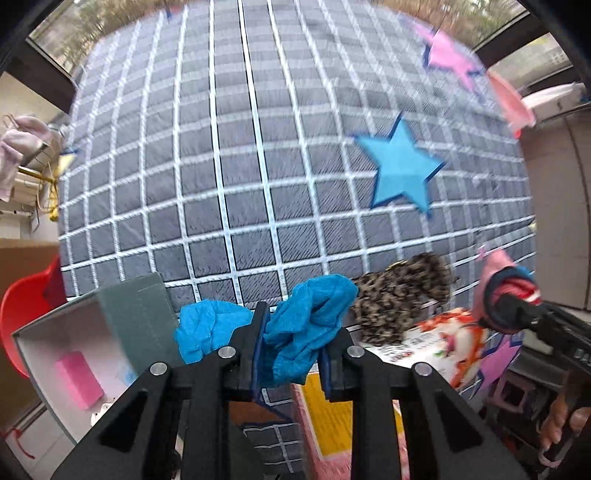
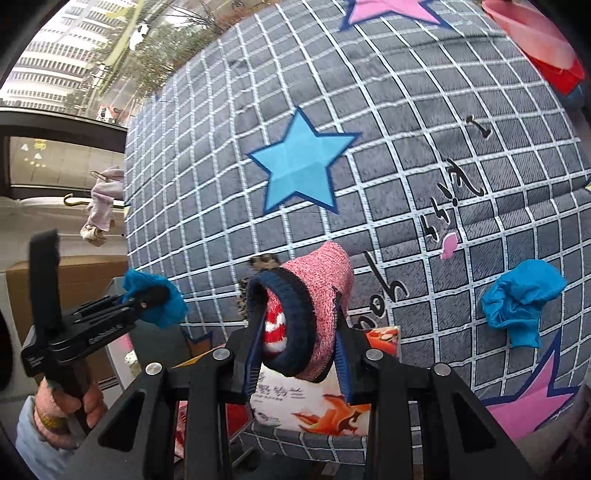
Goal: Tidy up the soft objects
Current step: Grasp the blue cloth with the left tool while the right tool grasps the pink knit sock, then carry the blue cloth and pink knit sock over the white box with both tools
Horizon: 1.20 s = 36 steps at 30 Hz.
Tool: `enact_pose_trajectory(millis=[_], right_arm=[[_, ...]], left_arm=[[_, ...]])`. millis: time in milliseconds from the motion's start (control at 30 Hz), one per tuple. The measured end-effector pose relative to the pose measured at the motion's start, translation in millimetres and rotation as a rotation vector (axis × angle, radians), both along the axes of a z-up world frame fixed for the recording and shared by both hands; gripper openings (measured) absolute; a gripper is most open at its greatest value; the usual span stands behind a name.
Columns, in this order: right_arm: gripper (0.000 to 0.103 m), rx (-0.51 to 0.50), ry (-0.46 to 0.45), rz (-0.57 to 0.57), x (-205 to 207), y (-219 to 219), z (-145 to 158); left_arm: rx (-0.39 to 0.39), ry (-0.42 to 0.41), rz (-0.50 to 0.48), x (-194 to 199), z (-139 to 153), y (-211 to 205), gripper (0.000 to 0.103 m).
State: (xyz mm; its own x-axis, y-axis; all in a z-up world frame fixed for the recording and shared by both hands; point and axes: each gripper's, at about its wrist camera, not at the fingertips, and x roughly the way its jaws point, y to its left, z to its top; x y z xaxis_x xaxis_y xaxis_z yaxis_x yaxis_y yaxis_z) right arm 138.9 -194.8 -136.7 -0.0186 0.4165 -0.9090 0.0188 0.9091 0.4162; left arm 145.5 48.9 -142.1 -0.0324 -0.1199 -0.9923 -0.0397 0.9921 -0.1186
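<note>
At the bottom centre of the left wrist view, we see our left gripper (image 1: 291, 343) with its fingers (image 1: 258, 332) pinched tight on a crumpled blue cloth (image 1: 310, 328), which bulges out on both sides of them. In the right wrist view, our right gripper (image 2: 295, 350) has its fingers (image 2: 253, 354) clamped on the rolled pink knitted sock (image 2: 314, 314), whose dark blue cuff faces the camera with a red and white piece tucked inside. Just behind the left gripper, a leopard-print soft item (image 1: 402, 295) lies right of centre, resting on the edge of a flower-printed box (image 1: 443, 343). At the lower left of that view sits an open white box (image 1: 48, 354) with a pink block (image 1: 77, 380) inside it. In the right wrist view a second blue cloth (image 2: 521, 306) lies alone at the right, on the grey bed cover with its white grid (image 2: 369, 184). Farther up the cover we see a printed blue star (image 2: 299, 166) near the middle and a pink star (image 2: 384, 9) at the top edge. A window (image 2: 55, 55) fills the upper left beyond the bed.
</note>
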Motion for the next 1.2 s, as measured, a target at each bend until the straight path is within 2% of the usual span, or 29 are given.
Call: enact_pose_trajectory(millis=[167, 333, 600, 933, 1200], right_arm=[[0.035, 0.002, -0.024, -0.006, -10.8, 3.8, 15.9], [0.035, -0.007, -0.043, -0.023, -28.0, 2.2, 27.3], [0.035, -0.036, -0.08, -0.055, -57.6, -3.5, 46.7], [0.035, -0.049, -0.076, -0.087, -100.6, -7.2, 57.1], [0.035, -0.022, -0.093, -0.066, -125.6, 14.9, 72.2]], left_arm=[[-0.029, -0.115, 0.019, -18.2, 50.9, 13.2, 0.026], [-0.053, -0.182, 0.017, -42.8, 72.0, 5.8, 0.026], [-0.077, -0.276, -0.062, -84.2, 106.0, -17.2, 0.026], [-0.121, -0.297, -0.154, -131.0, 123.9, -35.1, 0.026], [-0.127, -0.293, -0.133, -163.9, 125.5, -18.5, 0.026]])
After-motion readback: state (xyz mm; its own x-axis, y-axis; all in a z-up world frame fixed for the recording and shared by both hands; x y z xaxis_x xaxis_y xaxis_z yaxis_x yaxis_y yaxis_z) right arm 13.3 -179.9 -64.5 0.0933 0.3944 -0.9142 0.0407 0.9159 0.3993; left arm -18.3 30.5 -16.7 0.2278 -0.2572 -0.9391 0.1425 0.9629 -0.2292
